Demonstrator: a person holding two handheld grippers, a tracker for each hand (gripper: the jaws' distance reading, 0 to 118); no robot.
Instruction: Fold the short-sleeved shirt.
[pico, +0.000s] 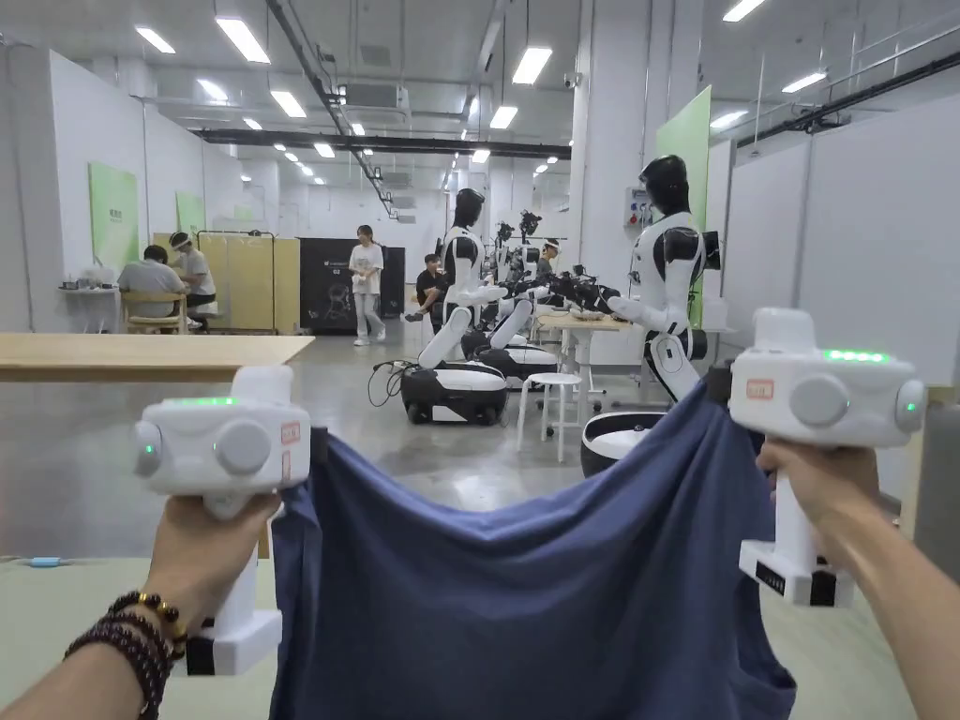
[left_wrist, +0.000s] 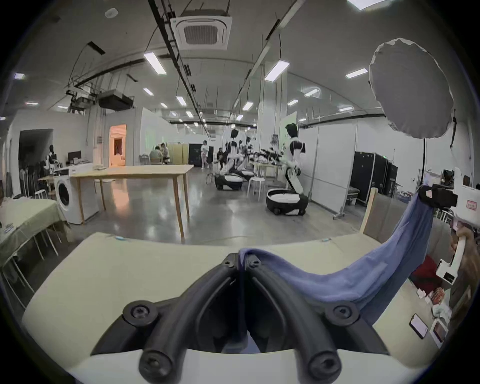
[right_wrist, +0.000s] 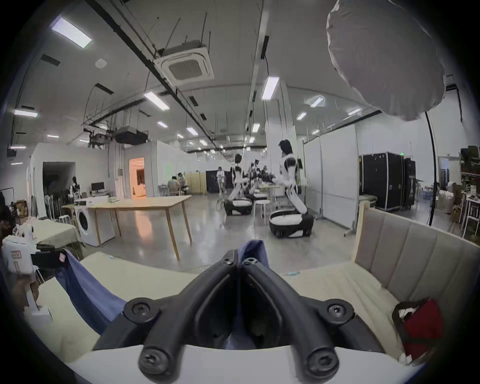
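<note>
The left claw (left_wrist: 240, 262) and right claw (right_wrist: 237, 259) are each clamping an edge of the blue shirt (pico: 534, 600), whose sleeves and lower part are running off the frame's bottom.

A large hall with white walls (pico: 844, 216), a glossy grey floor (pico: 441, 469) and ceiling strip lights (pico: 531, 66). A long wooden table (left_wrist: 135, 171) stands beside a washing machine (left_wrist: 67, 193); a padded headboard (right_wrist: 415, 241) is at right.
</note>
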